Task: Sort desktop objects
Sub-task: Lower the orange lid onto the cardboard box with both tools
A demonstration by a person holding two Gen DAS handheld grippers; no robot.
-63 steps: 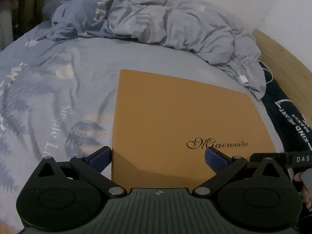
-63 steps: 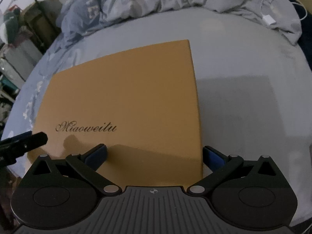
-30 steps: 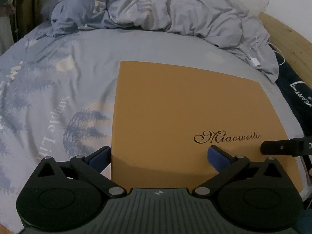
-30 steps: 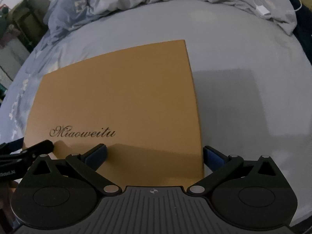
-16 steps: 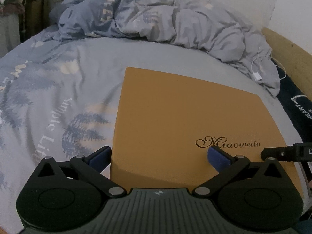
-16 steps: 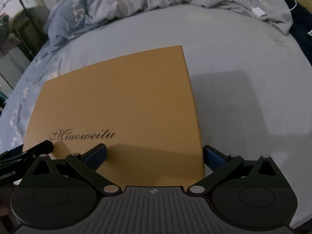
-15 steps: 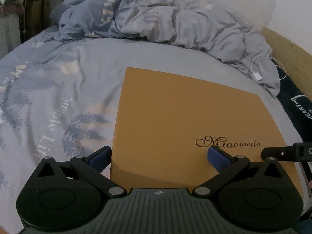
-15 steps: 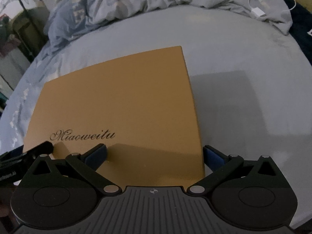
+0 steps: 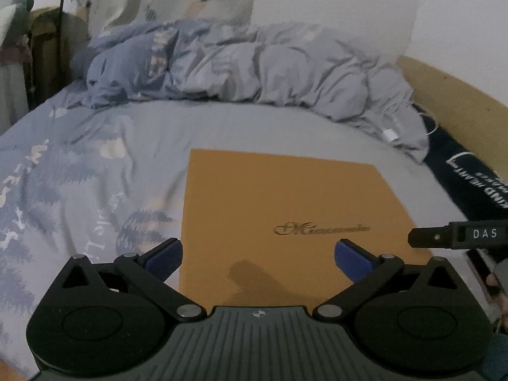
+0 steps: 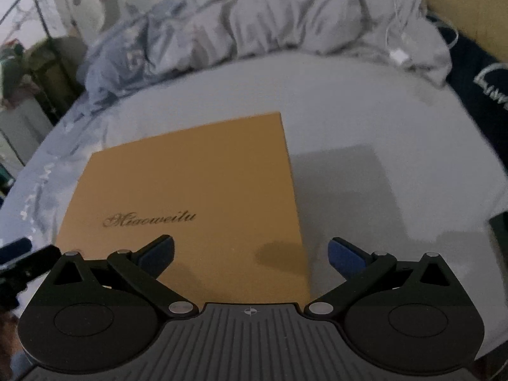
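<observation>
**Inspector:** Report the state of both claws.

**Operator:** My left gripper (image 9: 257, 255) stands wide, its blue pads (image 9: 165, 255) spread well apart and holding nothing. My right gripper (image 10: 250, 254) is likewise spread wide and empty. Both hang above the near edge of the box.

**Inspector:** Location of the task item?

**Operator:** The orange box (image 9: 285, 219) lies flat on the bed sheet (image 9: 95, 165), lid up, with gold script lettering (image 10: 149, 219) across it. In the left view its near left corner sits between my pads; in the right view its near right corner does. I cannot tell whether any pad touches it.

**Inspector:** Anything else in the field?

**Operator:** A crumpled grey-blue duvet (image 9: 254, 70) is heaped along the far side of the bed. A white charger cable (image 9: 392, 133) rests on the duvet's right end. A dark cloth with white print (image 9: 476, 174) lies at the right, beside a wooden bed frame (image 9: 451, 95). In the left view, my right gripper's black finger comes in from the right edge, over the box's right side.
</observation>
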